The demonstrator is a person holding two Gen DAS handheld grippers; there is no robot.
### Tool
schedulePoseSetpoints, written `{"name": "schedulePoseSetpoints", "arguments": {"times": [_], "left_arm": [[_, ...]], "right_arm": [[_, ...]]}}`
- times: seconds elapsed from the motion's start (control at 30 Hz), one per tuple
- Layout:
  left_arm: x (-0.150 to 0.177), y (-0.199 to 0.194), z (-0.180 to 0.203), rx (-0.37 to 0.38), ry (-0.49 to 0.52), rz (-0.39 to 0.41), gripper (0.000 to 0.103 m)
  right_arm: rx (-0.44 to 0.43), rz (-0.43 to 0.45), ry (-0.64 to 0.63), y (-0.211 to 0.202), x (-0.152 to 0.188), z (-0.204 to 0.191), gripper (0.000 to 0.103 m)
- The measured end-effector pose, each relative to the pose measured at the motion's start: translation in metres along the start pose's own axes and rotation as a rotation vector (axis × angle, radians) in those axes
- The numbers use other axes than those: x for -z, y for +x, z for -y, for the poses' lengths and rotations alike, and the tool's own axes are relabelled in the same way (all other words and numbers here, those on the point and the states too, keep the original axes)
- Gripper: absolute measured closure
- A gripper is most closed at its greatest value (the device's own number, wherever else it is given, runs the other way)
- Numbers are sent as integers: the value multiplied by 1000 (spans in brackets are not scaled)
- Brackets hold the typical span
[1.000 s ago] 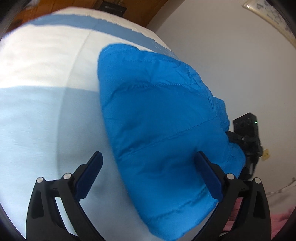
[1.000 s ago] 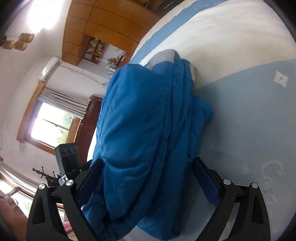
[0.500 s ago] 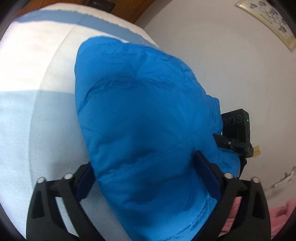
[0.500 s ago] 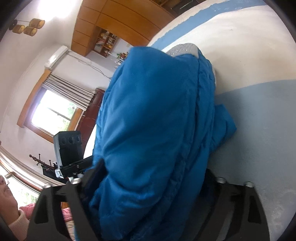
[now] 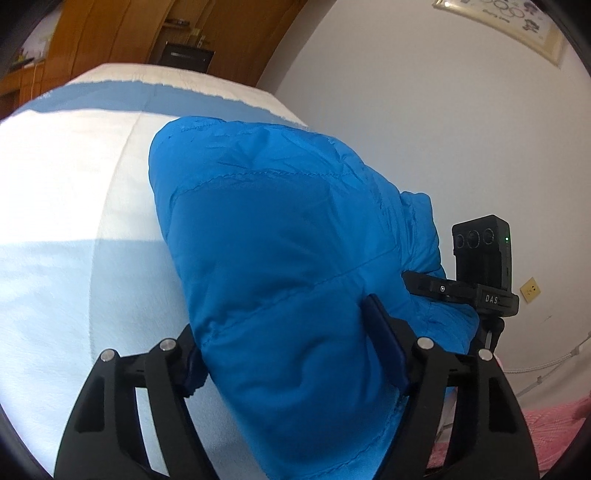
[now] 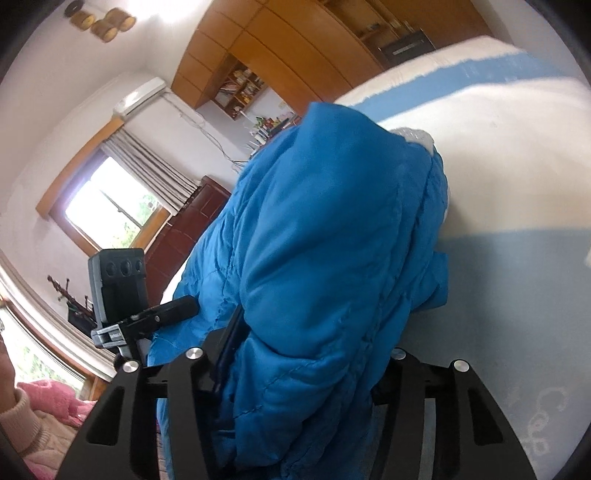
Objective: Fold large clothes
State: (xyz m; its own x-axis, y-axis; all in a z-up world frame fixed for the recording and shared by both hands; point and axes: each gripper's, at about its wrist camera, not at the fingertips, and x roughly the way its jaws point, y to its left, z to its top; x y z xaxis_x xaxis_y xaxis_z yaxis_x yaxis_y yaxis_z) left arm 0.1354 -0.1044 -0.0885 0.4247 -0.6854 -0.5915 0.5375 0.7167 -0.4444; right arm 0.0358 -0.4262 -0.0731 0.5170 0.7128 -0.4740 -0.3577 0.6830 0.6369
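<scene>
left gripper [image 5: 291, 354]: closing, pads pressing blue puffer jacket [image 5: 280, 258] at lower centre | right gripper [image 6: 303, 369]: closing, clamping same jacket, lower centre

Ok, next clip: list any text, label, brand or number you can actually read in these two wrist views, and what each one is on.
"DAS": white letters on the black bracket under the right gripper's camera module, seen in the left wrist view; any further letters are cut off.
Framed wall picture: ring shapes and small marks, too blurred to read.
Pale blue bedspread: white curly embroidery near its edge, not legible as words.
Nothing else is readable.
</scene>
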Motion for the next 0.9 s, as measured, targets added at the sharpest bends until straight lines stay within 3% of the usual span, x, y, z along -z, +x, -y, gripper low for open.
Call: {"name": "schedulePoseSetpoints", "arguments": {"times": [0.17, 0.33, 0.7, 0.9], "left_arm": [[-6, -23, -1, -14, 26, 51, 30], [-34, -36, -13, -59, 37, 106, 30], [-90, -40, -66, -160, -11, 188, 30], [-104, -29, -102, -186, -69, 182, 30]], "right_arm": [[9, 1, -67, -1, -26, -18, 50], [4, -14, -140, 15, -65, -33, 50], [-55, -74, -202, 104, -153, -25, 50], [-53, -122, -177, 159, -184, -2, 50]]}}
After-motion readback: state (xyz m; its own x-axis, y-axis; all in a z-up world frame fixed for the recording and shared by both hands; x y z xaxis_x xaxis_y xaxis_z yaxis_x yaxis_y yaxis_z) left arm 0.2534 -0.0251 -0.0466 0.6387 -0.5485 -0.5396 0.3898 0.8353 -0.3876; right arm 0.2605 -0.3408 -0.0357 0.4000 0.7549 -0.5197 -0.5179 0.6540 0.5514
